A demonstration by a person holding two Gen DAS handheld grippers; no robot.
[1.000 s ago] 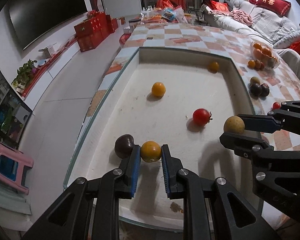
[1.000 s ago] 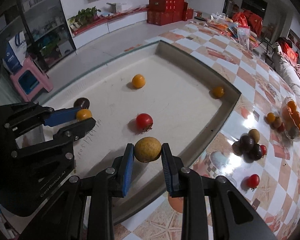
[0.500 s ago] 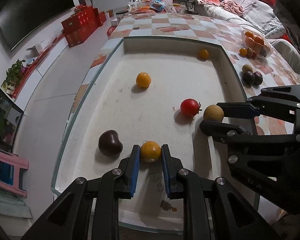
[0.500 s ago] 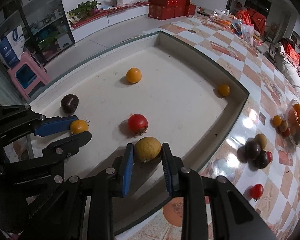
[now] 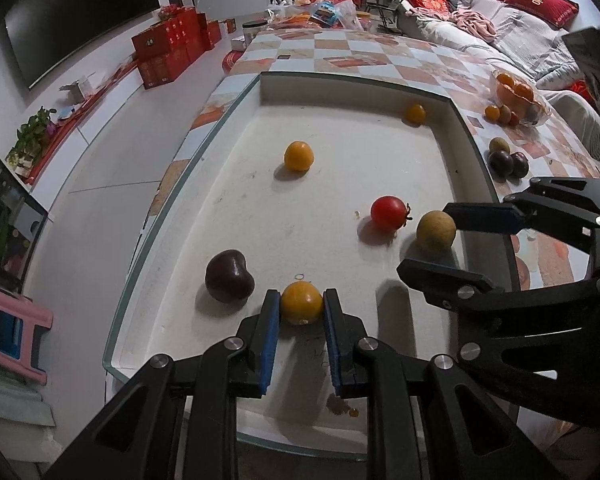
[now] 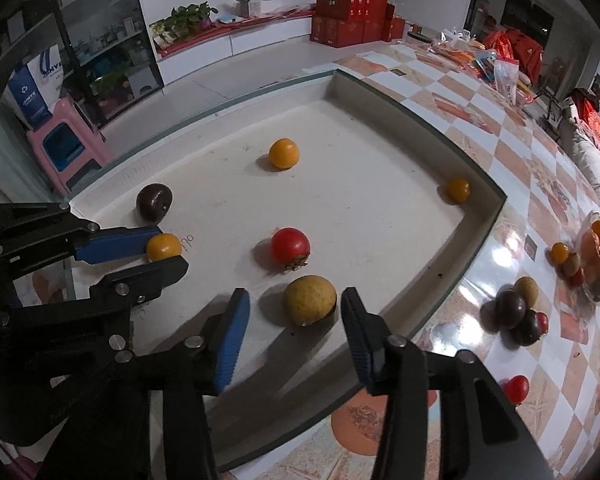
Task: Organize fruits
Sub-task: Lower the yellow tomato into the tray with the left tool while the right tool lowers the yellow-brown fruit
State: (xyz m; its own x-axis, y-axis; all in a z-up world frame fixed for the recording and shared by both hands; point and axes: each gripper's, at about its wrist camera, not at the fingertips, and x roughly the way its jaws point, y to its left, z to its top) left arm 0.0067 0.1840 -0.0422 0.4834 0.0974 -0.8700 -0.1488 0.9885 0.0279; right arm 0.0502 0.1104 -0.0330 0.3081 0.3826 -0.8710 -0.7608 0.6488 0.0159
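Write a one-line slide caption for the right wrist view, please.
Right gripper opening around a yellowish fruit resting in the tray; left gripper holds a small orange fruit.

My grippers' fingers (image 6: pixel 412 380) look like matt black plastic with bright metal screws, their pads (image 6: pixel 232 340) ribbed blue rubber. The recessed tray (image 5: pixel 340 208) I'm working over looks chalky, matt and scuffed. Around the tray, the checkered tabletop (image 6: pixel 480 264) is glossy, throwing glare. The tomato (image 6: pixel 290 246) in the tray shines smooth; the yellowish fruit (image 6: pixel 310 299) just beside it looks rough and dull.
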